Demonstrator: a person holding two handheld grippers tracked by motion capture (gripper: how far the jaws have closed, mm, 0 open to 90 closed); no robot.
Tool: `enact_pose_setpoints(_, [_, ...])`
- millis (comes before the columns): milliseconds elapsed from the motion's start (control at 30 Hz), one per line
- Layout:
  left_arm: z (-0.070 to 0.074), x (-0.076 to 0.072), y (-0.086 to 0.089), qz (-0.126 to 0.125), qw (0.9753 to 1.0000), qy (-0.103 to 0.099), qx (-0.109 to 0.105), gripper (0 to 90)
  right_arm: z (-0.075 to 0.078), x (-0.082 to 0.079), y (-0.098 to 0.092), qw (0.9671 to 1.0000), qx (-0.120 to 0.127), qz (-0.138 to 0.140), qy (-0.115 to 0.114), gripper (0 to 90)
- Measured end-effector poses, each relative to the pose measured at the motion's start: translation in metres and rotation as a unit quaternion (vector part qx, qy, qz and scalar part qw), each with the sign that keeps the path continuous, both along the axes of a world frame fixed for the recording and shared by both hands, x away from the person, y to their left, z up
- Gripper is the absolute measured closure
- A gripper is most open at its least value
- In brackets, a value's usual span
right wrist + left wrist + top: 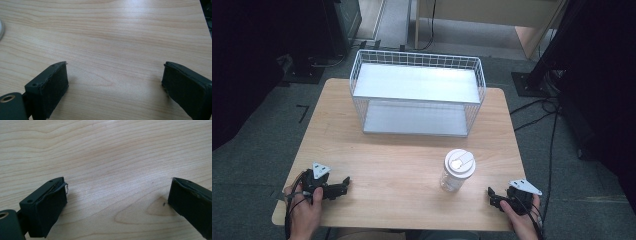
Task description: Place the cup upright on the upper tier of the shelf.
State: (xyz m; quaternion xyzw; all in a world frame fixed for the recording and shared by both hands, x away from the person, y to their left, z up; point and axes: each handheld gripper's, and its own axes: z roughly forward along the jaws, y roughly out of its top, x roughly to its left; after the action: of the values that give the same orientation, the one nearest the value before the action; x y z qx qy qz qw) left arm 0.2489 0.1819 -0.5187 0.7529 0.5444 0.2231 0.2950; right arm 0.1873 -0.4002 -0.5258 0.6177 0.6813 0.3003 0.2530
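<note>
We see the lidded cup [458, 170] standing lower right of centre on the bench [397, 155], near and up-left of the right tool [494, 196], well apart from the left tool [343, 184], while both gripper views show released, empty jaws.

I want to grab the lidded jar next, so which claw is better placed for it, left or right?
Probably the right. The right claw rests open at the table's near edge, close beside the jar. The left claw, also open, sits much farther off across the bare wooden table.
</note>
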Motion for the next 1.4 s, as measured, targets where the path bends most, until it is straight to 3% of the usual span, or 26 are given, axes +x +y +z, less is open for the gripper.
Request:
enact_pose_setpoints(267, [0.0, 0.0, 0.0, 0.001, 1.0, -0.001, -0.001, 2.4, 0.0, -0.002, 0.005, 0.9999, 0.0, -0.013, 0.0, 7.1])
enact_pose_setpoints(500, [0.0, 0.0, 0.0, 0.0, 1.0, 0.0, -0.001, 2.4, 0.004, -0.003, 0.026, 0.9998, -0.004, 0.018, 0.005, 6.2])
enact_pose_setpoints(667, [0.0, 0.0, 0.0, 0.001, 1.0, -0.001, -0.001, 2.4, 0.008, -0.005, 0.04, 0.9992, 0.012, 0.037, -0.003, 6.2])
enact_pose_setpoints(933, [0.0, 0.0, 0.0, 0.0, 1.0, 0.0, 0.0, 2.4, 0.017, -0.01, 0.067, 0.9954, 0.023, 0.089, -0.026, 6.4])
enact_pose_setpoints(1000, [0.0, 0.0, 0.0, 0.001, 1.0, -0.001, -0.001, 2.4, 0.021, -0.012, 0.076, 0.9931, 0.034, 0.107, -0.034, 6.4])
enact_pose_setpoints(1200, [0.0, 0.0, 0.0, 0.0, 1.0, 0.0, -0.001, 2.4, 0.029, -0.014, 0.089, 0.9902, 0.058, 0.119, -0.044, 6.4])
enact_pose_setpoints(1400, [0.0, 0.0, 0.0, 0.001, 1.0, -0.001, -0.002, 2.4, 0.039, -0.012, 0.104, 0.9877, 0.057, 0.134, -0.057, 6.4])
